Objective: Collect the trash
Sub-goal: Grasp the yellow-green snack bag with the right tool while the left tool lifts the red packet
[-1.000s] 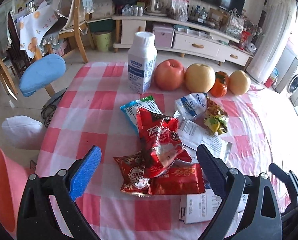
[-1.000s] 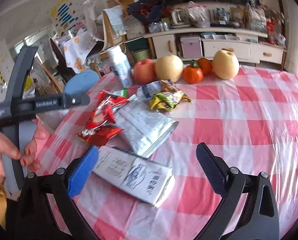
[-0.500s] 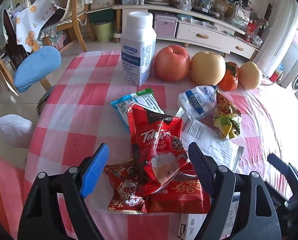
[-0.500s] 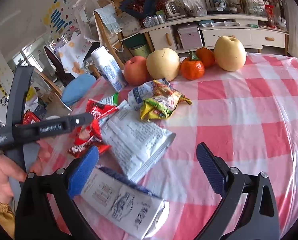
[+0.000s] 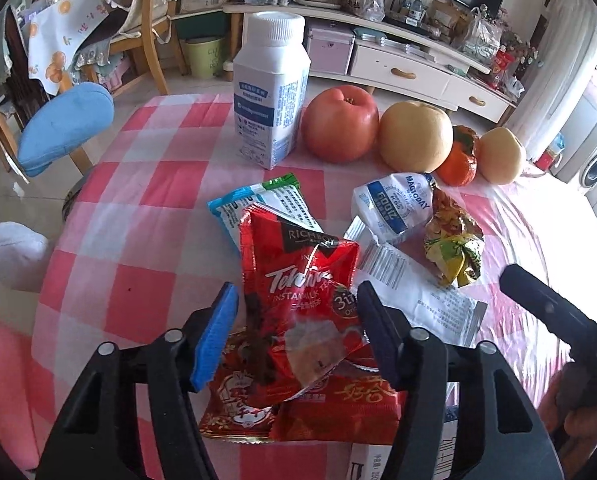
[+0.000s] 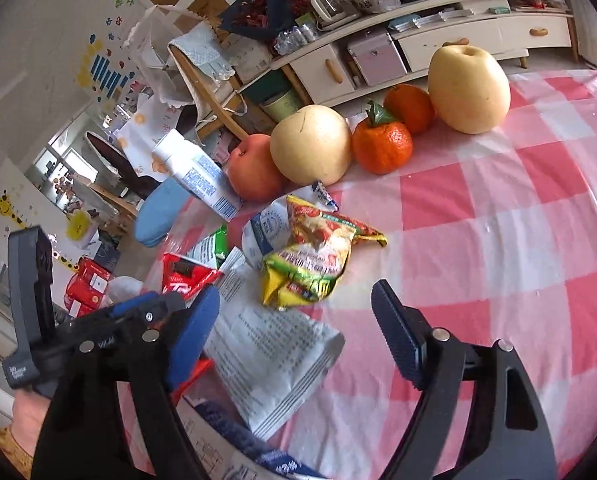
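Both grippers are showing matte black plastic frames with silver round pivot screws at the finger joints. The left gripper [image 5: 296, 332] and right gripper [image 6: 296, 332] are each carrying one bright blue pad and one dark navy ribbed pad. A mustard-yellow sleeve cuff [image 6: 12, 446] is showing just below the left gripper's white-lettered black handle.

White bottle [image 5: 272, 92] upright on desk [image 5: 146, 184] with pink checked cloth, at far edge. Right of bottle, in row: red apple [image 5: 340, 122] just beside it, yellow pear [image 5: 414, 136] touching apple, orange tangerine [image 5: 458, 158], second pear [image 5: 498, 154]. Left of bottle, off desk: blue chair seat [image 5: 64, 126]. Behind bottle: white TV cabinet [image 5: 402, 72], green bin [image 5: 204, 56].
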